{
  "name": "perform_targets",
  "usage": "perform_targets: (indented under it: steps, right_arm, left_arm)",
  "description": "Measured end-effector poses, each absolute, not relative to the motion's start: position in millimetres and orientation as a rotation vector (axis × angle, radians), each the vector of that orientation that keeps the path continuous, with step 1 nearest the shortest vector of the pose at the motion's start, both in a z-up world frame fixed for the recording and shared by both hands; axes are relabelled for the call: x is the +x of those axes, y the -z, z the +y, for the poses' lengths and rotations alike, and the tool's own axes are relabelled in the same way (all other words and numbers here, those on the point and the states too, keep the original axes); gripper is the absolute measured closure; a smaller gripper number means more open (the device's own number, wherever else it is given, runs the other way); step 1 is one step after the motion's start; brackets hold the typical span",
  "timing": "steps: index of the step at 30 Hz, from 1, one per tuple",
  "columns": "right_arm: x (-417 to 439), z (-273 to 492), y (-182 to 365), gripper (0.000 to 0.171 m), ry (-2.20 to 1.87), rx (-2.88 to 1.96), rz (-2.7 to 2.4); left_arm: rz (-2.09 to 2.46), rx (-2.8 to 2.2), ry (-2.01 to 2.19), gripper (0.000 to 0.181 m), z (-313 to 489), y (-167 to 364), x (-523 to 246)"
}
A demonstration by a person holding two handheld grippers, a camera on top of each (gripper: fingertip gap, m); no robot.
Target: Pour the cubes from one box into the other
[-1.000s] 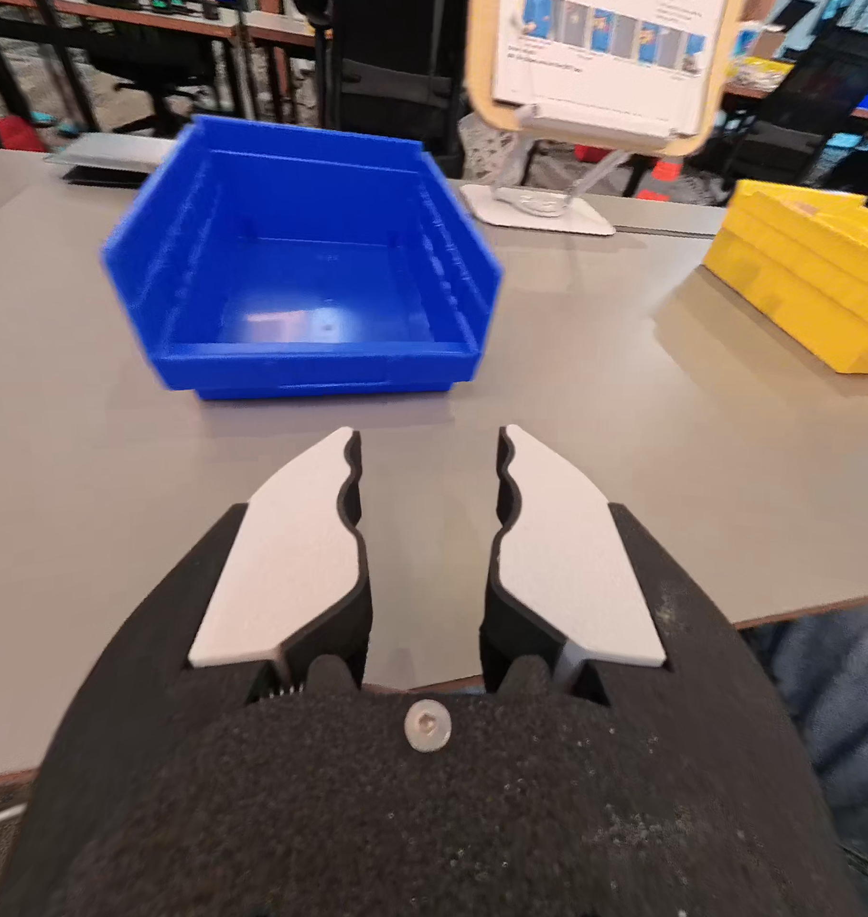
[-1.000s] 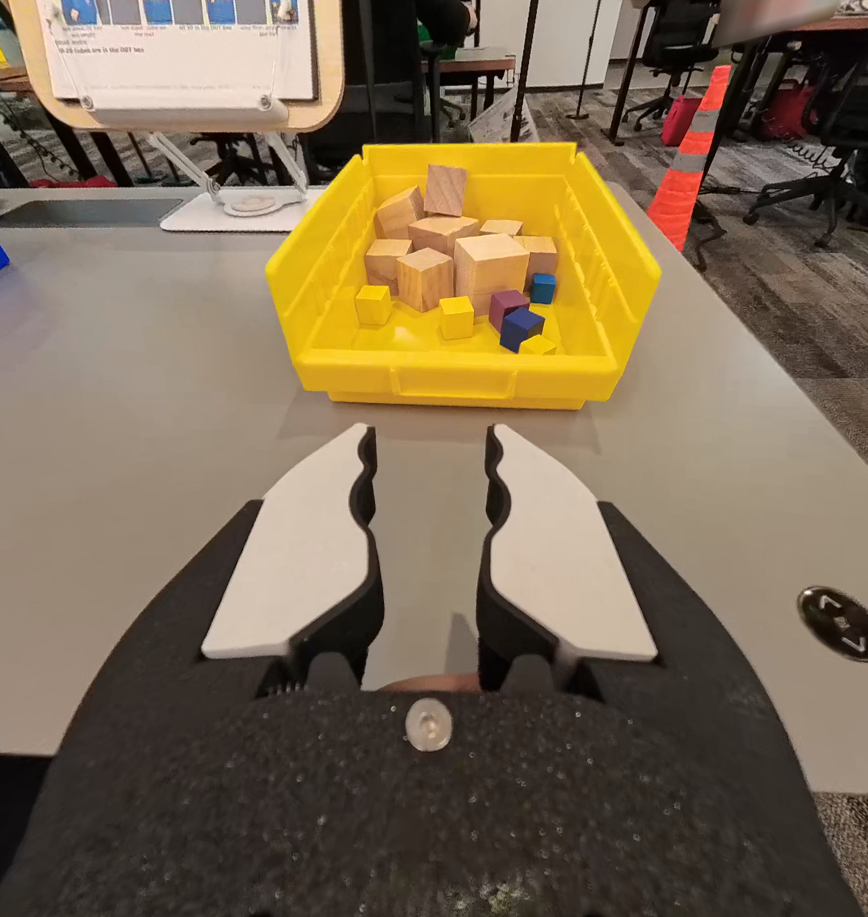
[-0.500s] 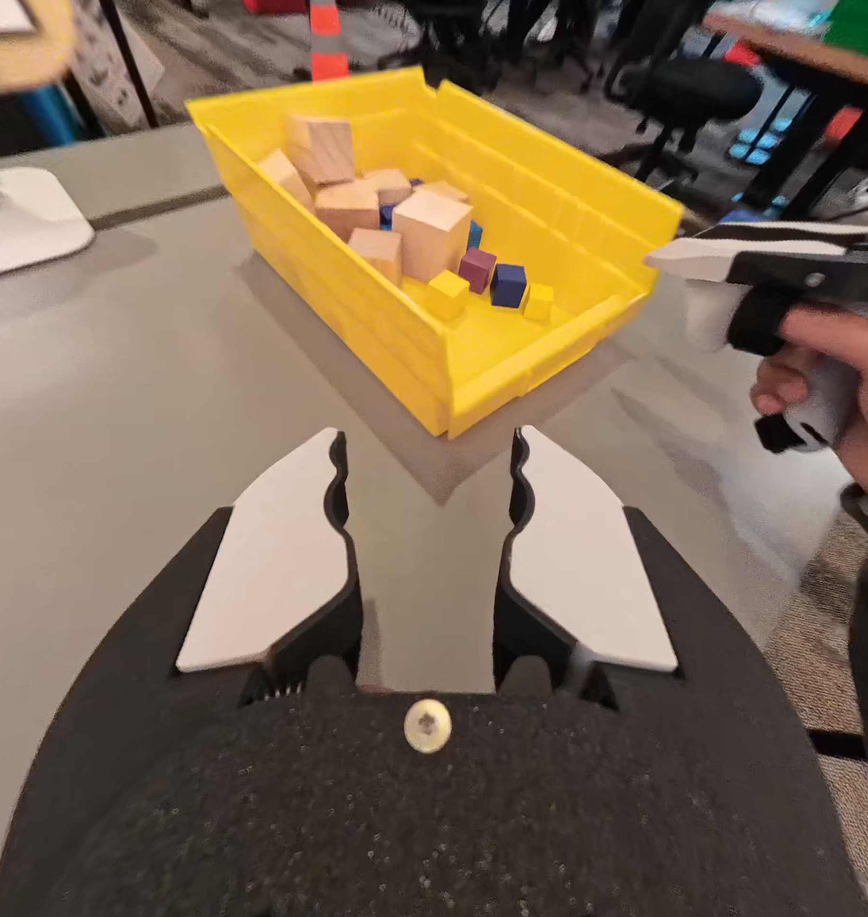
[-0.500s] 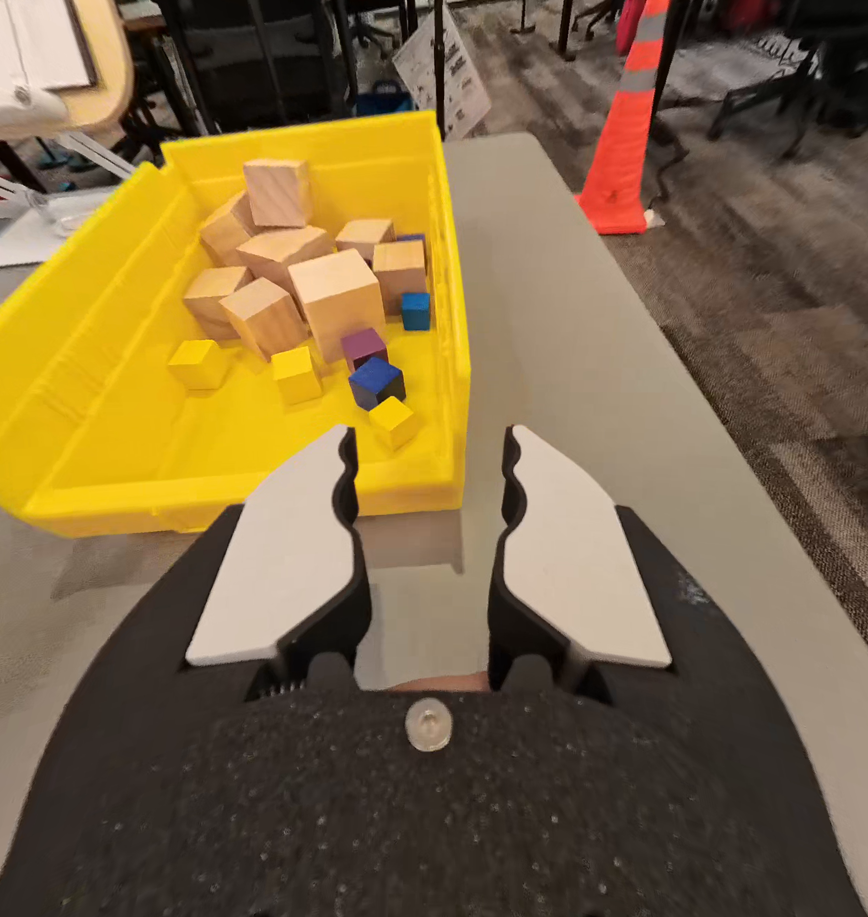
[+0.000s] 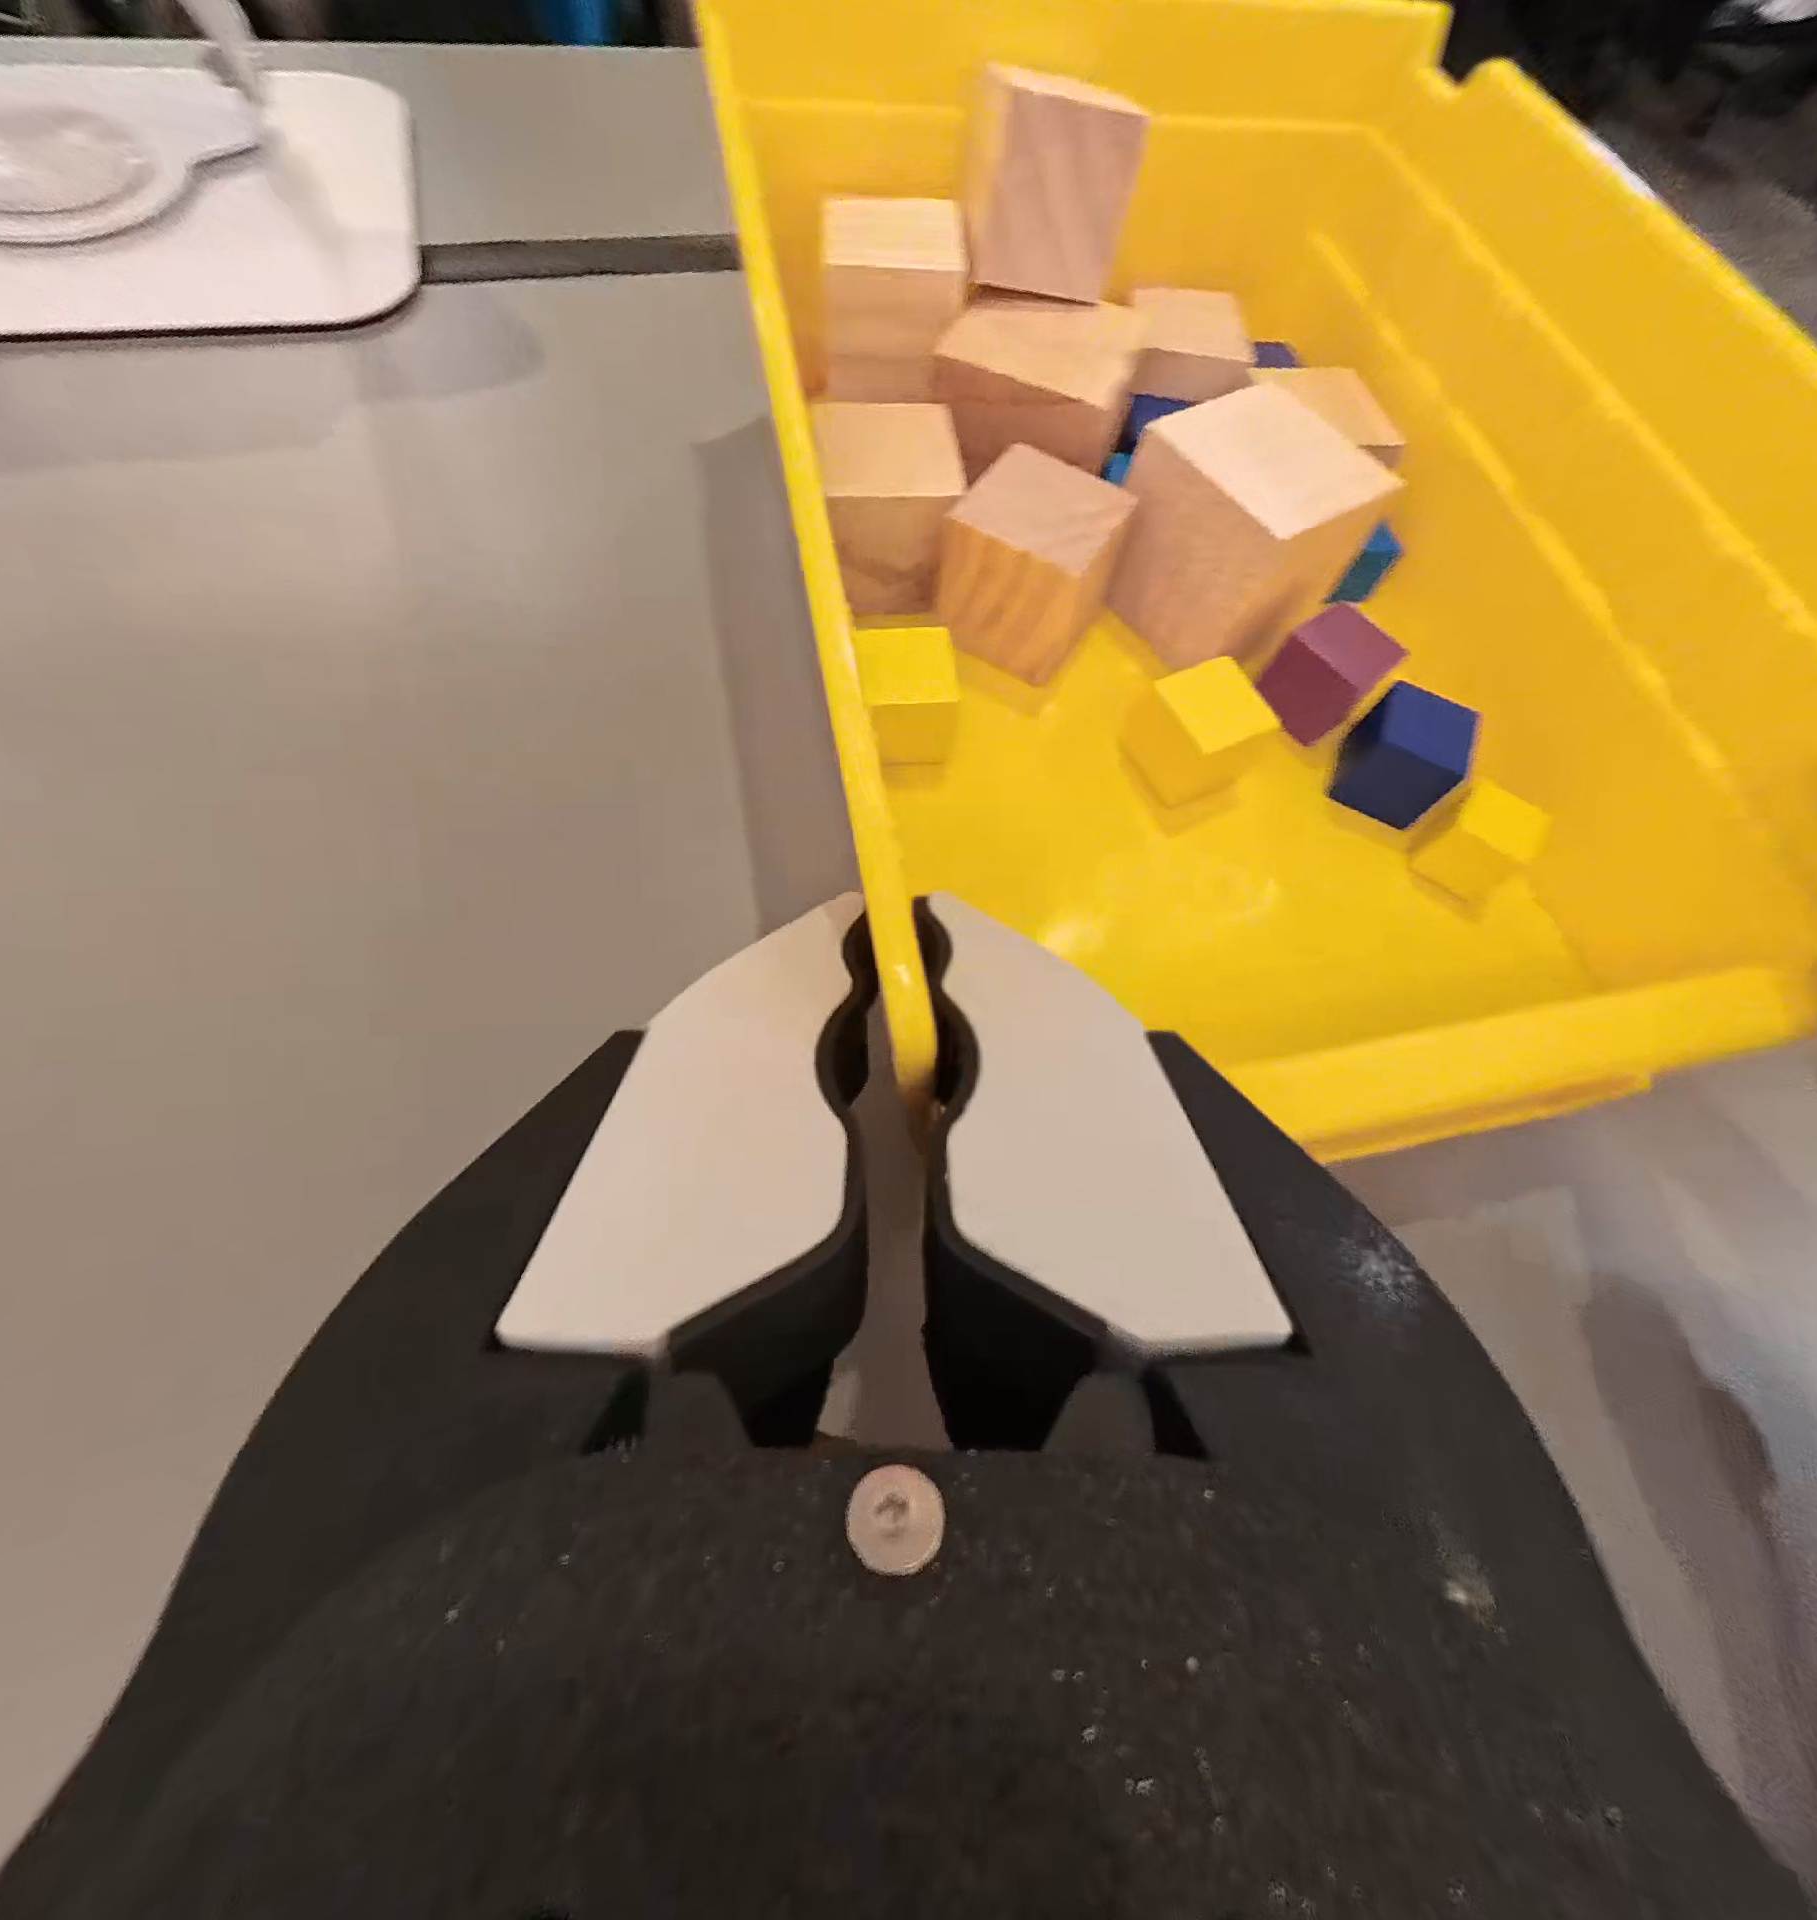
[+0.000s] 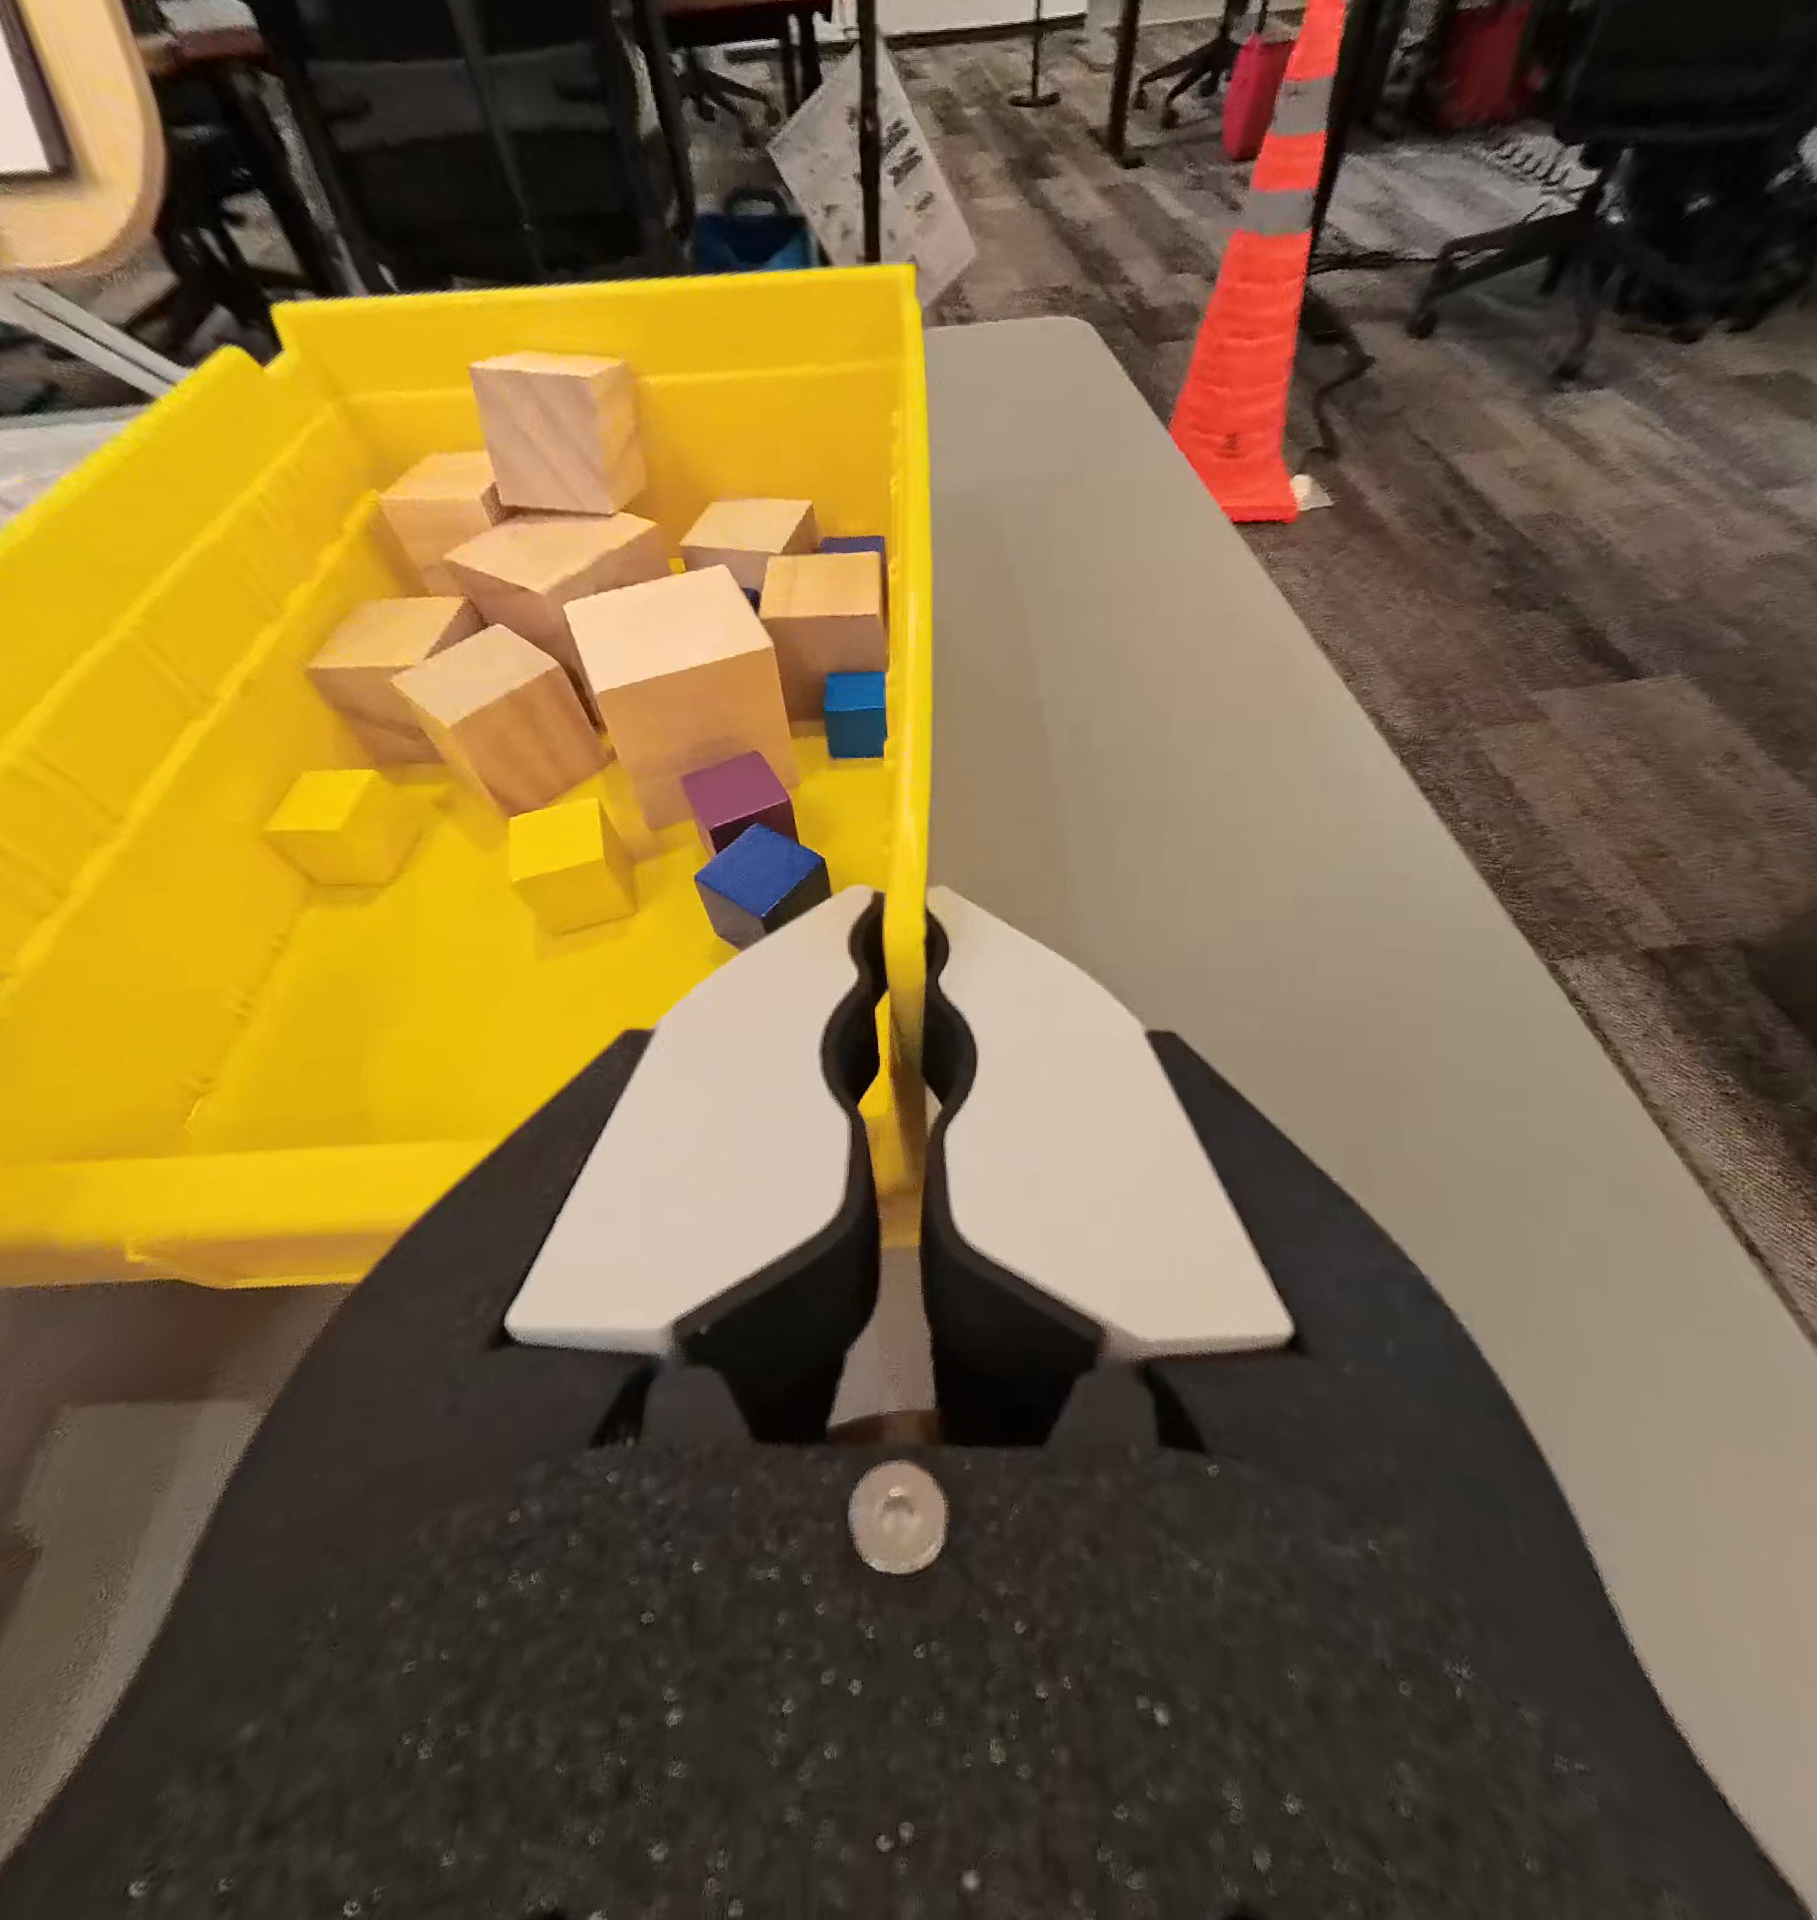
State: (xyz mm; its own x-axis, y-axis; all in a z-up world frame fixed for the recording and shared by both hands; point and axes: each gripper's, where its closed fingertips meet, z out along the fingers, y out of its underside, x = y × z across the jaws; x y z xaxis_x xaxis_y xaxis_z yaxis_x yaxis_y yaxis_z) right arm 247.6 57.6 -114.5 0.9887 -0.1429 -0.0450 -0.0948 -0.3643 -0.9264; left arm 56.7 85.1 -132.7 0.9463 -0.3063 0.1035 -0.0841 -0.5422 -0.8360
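A yellow box (image 5: pixel 1569 436) holds several wooden cubes (image 5: pixel 1247 520) and small yellow, blue and purple cubes (image 5: pixel 1403 753). My left gripper (image 5: pixel 893 914) is shut on the box's left side wall near its front corner. My right gripper (image 6: pixel 899 904) is shut on the right side wall of the yellow box (image 6: pixel 83 665), next to a blue cube (image 6: pixel 758 883). The wooden cubes (image 6: pixel 675 675) are piled toward the back of the box. The blue box is out of view.
The grey table (image 5: pixel 312 675) extends left of the box, with a white stand base (image 5: pixel 156 208) at its back. In the right wrist view the table's right edge (image 6: pixel 1506 883) borders carpet with an orange cone (image 6: pixel 1257 312) and office chairs beyond.
Both grippers moved in to the yellow box and closed on its opposite side walls. One second ago the left gripper faced the empty blue box, both grippers open.
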Motion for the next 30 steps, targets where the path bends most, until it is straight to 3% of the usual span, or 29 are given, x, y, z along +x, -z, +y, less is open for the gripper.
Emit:
perform_targets:
  steps: [6, 12, 18, 25, 27, 30]
  right_arm:
    - [192.3, 34.2, 79.5, 0.169, 0.008, -1.896, 0.207]
    - [70.8, 31.1, 61.1, 0.169, -0.068, -1.834, 0.184]
    - [-36.9, 44.6, 92.8, 0.169, -0.139, -1.924, 0.145]
    - [-68.2, 44.7, 122.0, 0.161, -0.045, -1.956, -0.087]
    - [-75.0, 34.8, 122.9, 0.148, -0.123, -1.983, -0.204]
    - [-70.8, 12.3, 109.2, 0.145, -0.19, -1.937, -0.291]
  left_arm:
    - [0.257, -2.094, 0.304, 0.178, 67.3, 100.3, 3.2]
    - [0.16, -2.008, 0.226, 0.179, 52.1, 71.4, -118.6]
    - [0.098, -2.034, 0.133, 0.179, 52.0, 91.0, -228.0]
    - [0.041, -2.008, 0.129, 0.177, 50.1, 122.7, -259.1]
    - [0.136, -2.016, 0.267, 0.155, 43.3, 120.5, -248.3]
    - [0.248, -1.976, 0.43, 0.145, 18.4, 99.6, -253.8]
